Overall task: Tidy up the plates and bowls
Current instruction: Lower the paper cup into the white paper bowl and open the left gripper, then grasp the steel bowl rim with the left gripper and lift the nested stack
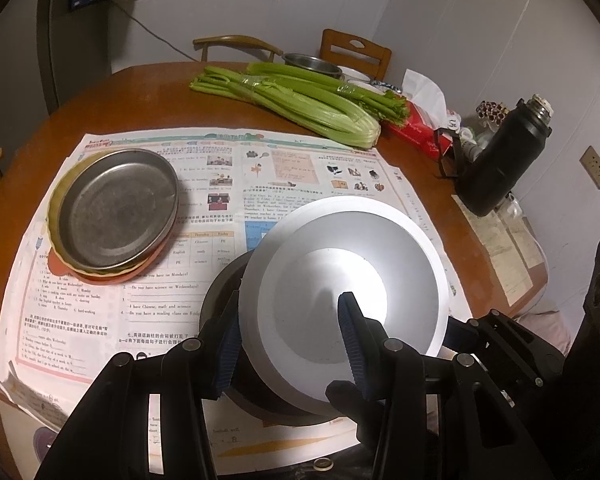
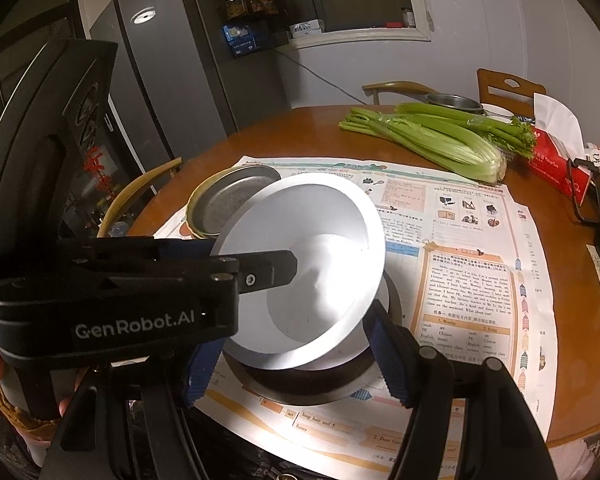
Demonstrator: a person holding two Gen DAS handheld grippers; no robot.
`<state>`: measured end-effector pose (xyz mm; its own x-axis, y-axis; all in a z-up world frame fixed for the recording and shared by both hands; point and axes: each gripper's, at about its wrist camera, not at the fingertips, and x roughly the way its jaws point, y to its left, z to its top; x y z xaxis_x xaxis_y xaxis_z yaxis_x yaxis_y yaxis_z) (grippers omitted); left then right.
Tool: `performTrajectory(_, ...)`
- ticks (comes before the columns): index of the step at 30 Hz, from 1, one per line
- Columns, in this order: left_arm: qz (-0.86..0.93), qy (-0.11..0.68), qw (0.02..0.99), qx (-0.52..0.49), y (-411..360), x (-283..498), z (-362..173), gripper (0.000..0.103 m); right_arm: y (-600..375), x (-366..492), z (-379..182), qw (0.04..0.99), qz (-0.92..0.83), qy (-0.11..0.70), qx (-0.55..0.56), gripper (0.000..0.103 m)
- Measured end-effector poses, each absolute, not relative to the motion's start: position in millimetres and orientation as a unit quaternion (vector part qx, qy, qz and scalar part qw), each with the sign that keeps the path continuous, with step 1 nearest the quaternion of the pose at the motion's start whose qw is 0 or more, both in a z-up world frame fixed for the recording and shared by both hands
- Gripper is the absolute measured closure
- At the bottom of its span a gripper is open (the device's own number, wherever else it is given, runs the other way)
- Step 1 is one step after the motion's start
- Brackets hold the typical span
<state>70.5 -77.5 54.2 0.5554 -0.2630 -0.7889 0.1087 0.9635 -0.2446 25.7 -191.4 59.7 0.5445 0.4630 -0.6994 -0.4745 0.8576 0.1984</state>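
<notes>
The left gripper (image 1: pixel 288 336) is clamping the near wall of a white bowl (image 1: pixel 340 272), one finger inside, one outside, jaws closed down to the wall's thickness. The bowl is tilting, its mouth facing away from the person, and is hanging just above a dark bowl (image 2: pixel 312 384) sitting on the newspaper (image 1: pixel 140 312) near the table's (image 1: pixel 112 92) front edge. The right gripper (image 2: pixel 296 364) is standing wide open around both bowls, holding nothing.

A metal plate (image 1: pixel 118 210) is topping a plate stack toward the table's left edge; celery (image 1: pixel 300 100) is lying near the far edge.

Risks, as I judge them: the grip is on one thin wall only, so the bowl may be pivoting or slipping if tipped further. Lowered while tilted, its rim could be catching the dark bowl's rim and jamming instead of nesting. The open right fingers could be knocking the dark bowl sideways across the paper.
</notes>
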Motion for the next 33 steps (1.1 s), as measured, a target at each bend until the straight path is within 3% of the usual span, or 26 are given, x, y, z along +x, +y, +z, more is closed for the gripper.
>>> performTrajectory(33, -0.086, 0.470, 0.875, -0.081, -63.4, 78.8, 39.7, 0.055, -198.6, 38.1, 43.2, 0.880, 0.239, 0.410, -0.018, 0.034)
